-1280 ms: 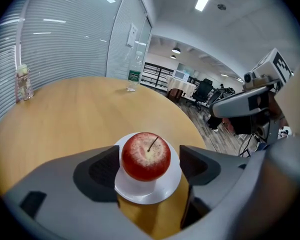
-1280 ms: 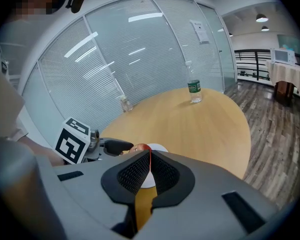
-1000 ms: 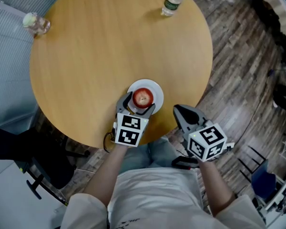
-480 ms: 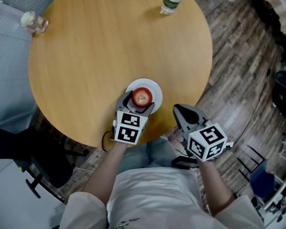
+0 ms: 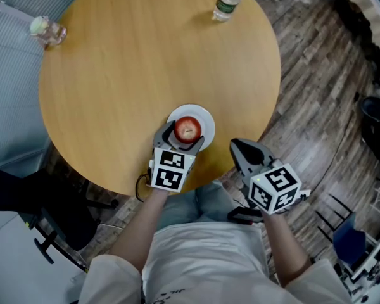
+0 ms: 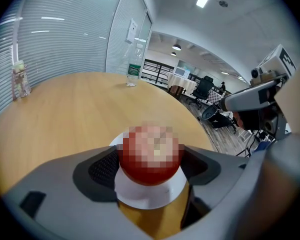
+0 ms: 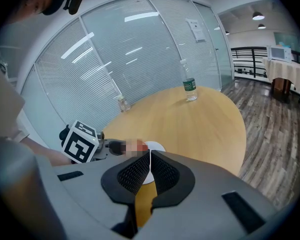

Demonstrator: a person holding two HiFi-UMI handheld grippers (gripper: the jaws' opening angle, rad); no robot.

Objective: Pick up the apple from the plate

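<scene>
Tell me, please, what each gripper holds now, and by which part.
The left gripper holds the apple by its two opposite sides, one jaw on each. The apple sits on the plate. The right gripper is shut and empty.

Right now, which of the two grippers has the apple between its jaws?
The left gripper: its jaws press both sides of the apple on the white plate. The right gripper is shut, empty, beside the table.

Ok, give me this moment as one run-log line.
left gripper: shut on apple | apple: resting on plate | right gripper: shut, empty, off to the side
</scene>
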